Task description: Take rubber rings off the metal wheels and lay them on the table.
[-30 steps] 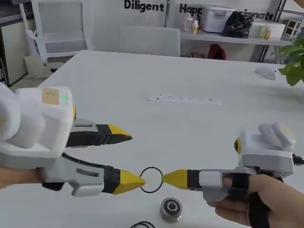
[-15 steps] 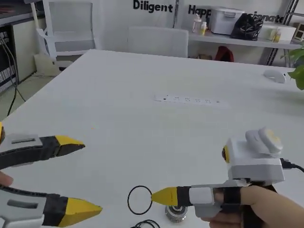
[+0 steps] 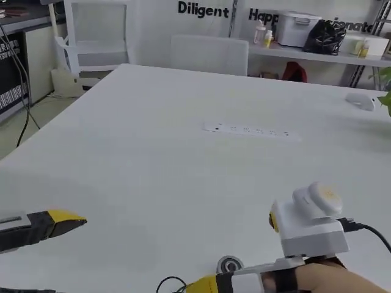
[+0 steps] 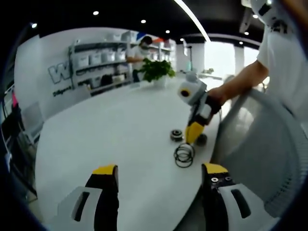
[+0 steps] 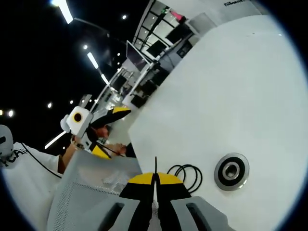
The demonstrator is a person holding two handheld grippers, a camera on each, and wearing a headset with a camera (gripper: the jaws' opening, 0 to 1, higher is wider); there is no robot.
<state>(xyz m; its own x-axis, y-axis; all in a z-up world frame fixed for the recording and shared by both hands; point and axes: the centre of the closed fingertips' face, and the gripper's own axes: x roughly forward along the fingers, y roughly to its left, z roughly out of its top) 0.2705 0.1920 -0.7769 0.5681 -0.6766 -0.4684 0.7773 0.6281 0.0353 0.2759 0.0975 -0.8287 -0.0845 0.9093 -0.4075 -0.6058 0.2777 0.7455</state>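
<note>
- Right gripper [image 5: 155,178] is clenched, its yellow tips pressed flat together. A thin black line, the pinched ring [image 5: 155,163] seen edge-on, rises from between them. In the head view it sits low at the near edge of the counter, held in a hand, with its tip pointing left.
- Left gripper [image 4: 160,169] is released, its two yellow tips spread wide with nothing between them. It is held off the counter's near edge, well apart from the right gripper and pointing toward it.
- Counter [image 3: 183,159] is white and broad, and mostly bare toward the far side.
- Chair [image 3: 209,55] is pale and stands at the far end of the counter.
- Plant [image 4: 156,70] with green leaves stands at the far side of the counter in the left gripper view.
- Power strip [image 3: 250,130] is white and lies flat past the middle of the counter.
- Metal wheel [image 3: 230,265] lies flat on the counter just beyond the right gripper's tip, hub facing up. In the right gripper view it sits just right of the jaws.
- Second wheel [image 4: 201,139] rests on the other side of that tip, close to the counter's edge.
- Loose rings [image 4: 184,155], thin and black, lie overlapping on the counter. They are near both wheels and just beside the right gripper's tip.
</note>
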